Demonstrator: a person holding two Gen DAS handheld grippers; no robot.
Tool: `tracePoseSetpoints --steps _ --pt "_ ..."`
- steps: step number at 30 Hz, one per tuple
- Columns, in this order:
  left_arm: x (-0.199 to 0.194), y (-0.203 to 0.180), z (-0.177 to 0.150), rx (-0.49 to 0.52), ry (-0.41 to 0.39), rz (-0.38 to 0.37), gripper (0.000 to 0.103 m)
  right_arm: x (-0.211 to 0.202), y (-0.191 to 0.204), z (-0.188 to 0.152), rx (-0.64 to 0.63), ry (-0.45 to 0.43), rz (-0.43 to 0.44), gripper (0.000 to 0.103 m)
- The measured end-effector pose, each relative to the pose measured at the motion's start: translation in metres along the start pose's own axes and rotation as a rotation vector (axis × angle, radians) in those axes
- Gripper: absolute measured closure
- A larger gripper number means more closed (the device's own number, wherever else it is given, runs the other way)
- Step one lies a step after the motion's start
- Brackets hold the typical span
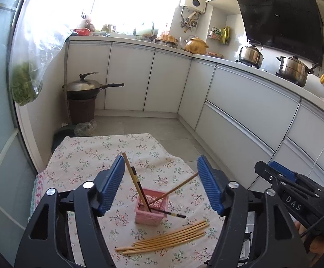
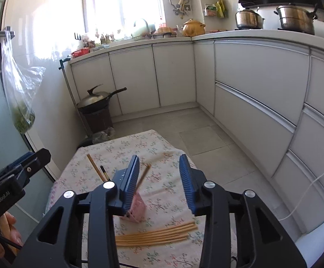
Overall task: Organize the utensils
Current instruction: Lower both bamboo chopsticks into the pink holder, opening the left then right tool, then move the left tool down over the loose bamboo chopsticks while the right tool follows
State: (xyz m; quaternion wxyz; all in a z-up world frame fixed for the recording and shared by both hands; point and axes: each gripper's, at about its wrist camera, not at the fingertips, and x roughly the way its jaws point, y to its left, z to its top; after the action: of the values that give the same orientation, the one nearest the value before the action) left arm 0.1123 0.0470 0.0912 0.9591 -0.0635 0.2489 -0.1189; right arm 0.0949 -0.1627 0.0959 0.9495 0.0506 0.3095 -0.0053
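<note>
We hold both claws, left (image 1: 160,184) and right (image 2: 159,182), spread and empty above the pink slotted plastic basket (image 1: 151,210), since loose bamboo chopsticks (image 1: 164,239) await sorting.

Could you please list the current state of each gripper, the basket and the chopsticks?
Left hand-held gripper: open, empty.
Right hand-held gripper: open, empty.
Pink basket: upright on the floral cloth, holding four leaning chopsticks.
Loose chopsticks: lying flat in a bundle on the cloth, in front of the basket.
</note>
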Motion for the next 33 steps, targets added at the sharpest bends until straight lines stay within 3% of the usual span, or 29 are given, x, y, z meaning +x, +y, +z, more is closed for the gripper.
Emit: tracePoseSetpoints --steps 5,12,16,21,27,31,33 --pt "-0.001 -0.004 -0.022 0.014 0.043 0.033 0.025 -0.015 -0.007 -0.022 -0.013 0.017 -0.041 0.034" --pt "-0.004 -0.002 -0.044 0.008 0.114 0.023 0.013 -0.045 -0.019 -0.047 0.006 -0.002 -0.061 0.010" --pt "0.001 -0.008 -0.057 0.061 0.205 0.002 0.009 -0.075 -0.035 -0.064 0.031 -0.048 -0.004 0.006" --pt "0.024 -0.033 -0.081 0.175 0.356 -0.059 0.007 -0.092 -0.066 -0.099 0.077 -0.070 -0.022 0.006" --pt "0.068 -0.095 -0.122 0.356 0.560 -0.160 0.007 -0.093 -0.108 -0.140 0.129 -0.065 0.003 0.006" --pt "0.103 -0.135 -0.144 0.459 0.663 -0.196 0.007 -0.102 -0.128 -0.141 0.215 -0.131 0.047 0.006" --pt "0.129 -0.155 -0.155 0.515 0.715 -0.188 0.007 -0.096 -0.137 -0.141 0.242 -0.117 0.041 0.006"
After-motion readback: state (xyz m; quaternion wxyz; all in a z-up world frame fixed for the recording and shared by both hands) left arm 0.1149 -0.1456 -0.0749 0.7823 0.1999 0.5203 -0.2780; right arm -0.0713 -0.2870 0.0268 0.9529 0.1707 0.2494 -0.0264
